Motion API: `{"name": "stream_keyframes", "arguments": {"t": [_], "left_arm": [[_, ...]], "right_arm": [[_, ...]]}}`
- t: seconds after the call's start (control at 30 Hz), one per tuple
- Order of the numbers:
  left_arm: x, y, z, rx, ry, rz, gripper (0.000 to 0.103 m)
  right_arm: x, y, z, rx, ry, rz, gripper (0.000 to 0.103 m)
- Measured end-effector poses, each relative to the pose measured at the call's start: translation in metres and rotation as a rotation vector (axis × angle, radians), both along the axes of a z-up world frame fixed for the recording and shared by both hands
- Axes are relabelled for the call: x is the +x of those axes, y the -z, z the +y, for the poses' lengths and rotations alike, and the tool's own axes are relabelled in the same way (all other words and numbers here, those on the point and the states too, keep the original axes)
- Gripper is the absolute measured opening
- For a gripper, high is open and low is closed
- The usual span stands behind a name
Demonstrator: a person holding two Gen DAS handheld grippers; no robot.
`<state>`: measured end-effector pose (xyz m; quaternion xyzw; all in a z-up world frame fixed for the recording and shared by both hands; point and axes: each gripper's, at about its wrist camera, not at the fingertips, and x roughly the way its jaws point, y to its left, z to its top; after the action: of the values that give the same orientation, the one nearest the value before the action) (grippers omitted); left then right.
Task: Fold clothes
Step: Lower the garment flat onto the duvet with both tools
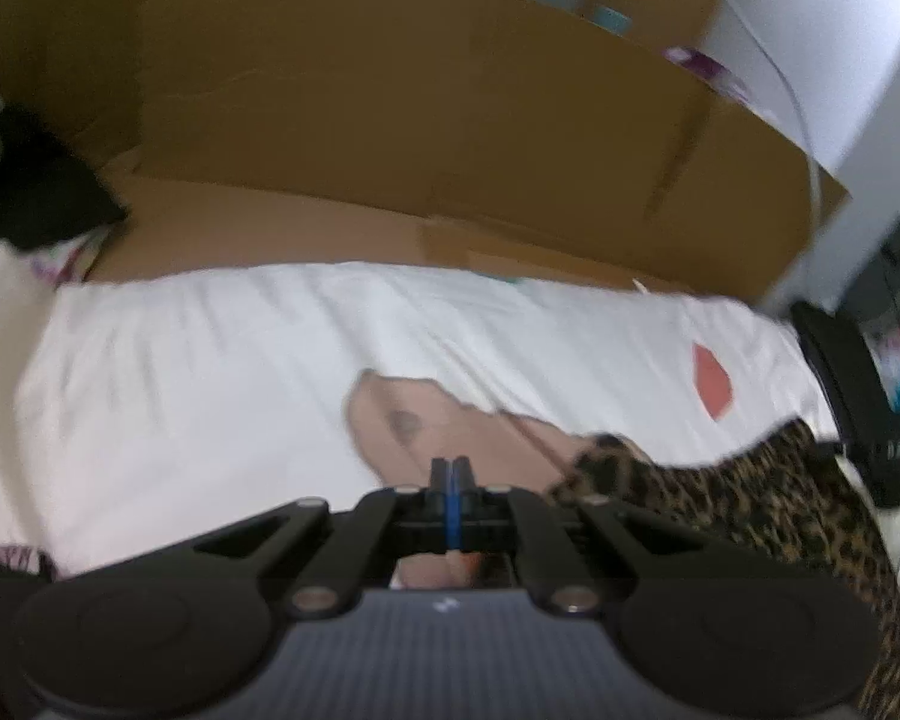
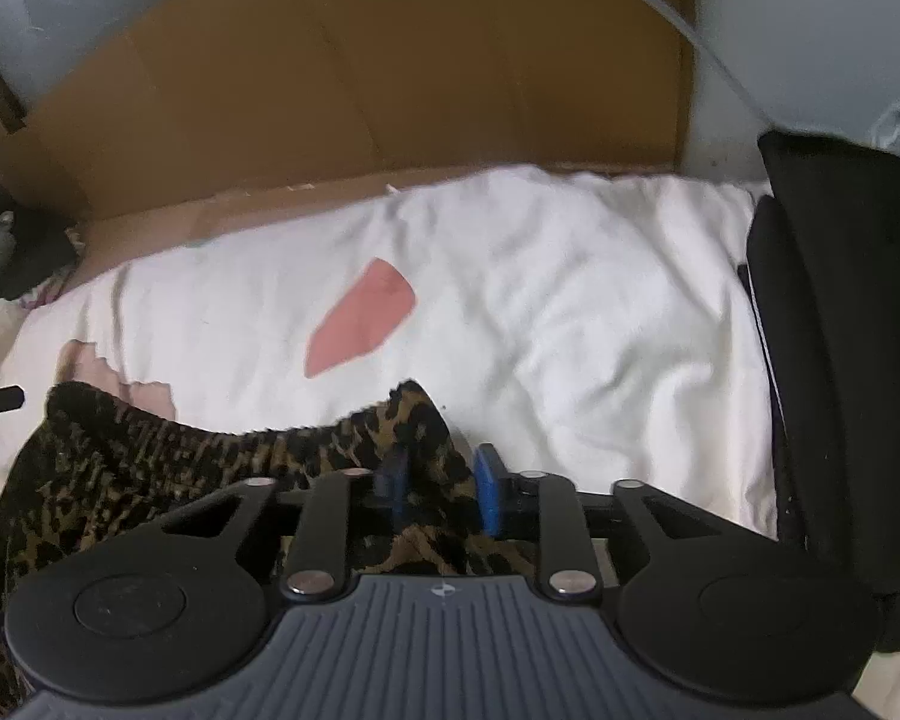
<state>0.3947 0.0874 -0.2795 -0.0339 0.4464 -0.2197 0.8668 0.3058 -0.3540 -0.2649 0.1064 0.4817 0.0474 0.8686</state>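
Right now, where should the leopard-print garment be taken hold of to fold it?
Grip the leopard-print garment at its far ribbed edge, at the corners, coming from the near side. That edge lies stretched across the white sheet, and the right gripper already straddles its right corner.

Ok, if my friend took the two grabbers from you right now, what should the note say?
Left gripper: jaws fully shut over the pinkish garment; whether cloth is pinched between them is not clear.
Right gripper: jaws part open, with an upper corner of the leopard-print garment between the blue pads; it does not look clamped.
Both garments lie on the white sheet, leopard one partly over the pinkish one, cardboard behind, black chair to the right.
Done: no neat fold visible yet.
Left: probably secure the leopard corner, then fold it, then the pinkish one.
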Motion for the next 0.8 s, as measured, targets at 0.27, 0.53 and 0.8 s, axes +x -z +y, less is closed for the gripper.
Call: {"name": "stream_keyframes", "arguments": {"t": [0.27,0.53,0.8], "left_arm": [[-0.017,-0.005,-0.052,0.045,0.202,-0.085,0.065],[-0.003,0.017,-0.078,0.072,0.225,-0.021,0.052],[0.006,0.020,-0.059,0.045,0.186,0.013,0.022]], "right_arm": [[-0.012,-0.027,0.015,-0.016,-0.070,-0.095,0.044],[-0.007,-0.033,0.073,-0.030,-0.410,-0.109,0.045],[-0.006,-0.014,0.124,-0.085,-0.622,-0.060,0.048]]}}
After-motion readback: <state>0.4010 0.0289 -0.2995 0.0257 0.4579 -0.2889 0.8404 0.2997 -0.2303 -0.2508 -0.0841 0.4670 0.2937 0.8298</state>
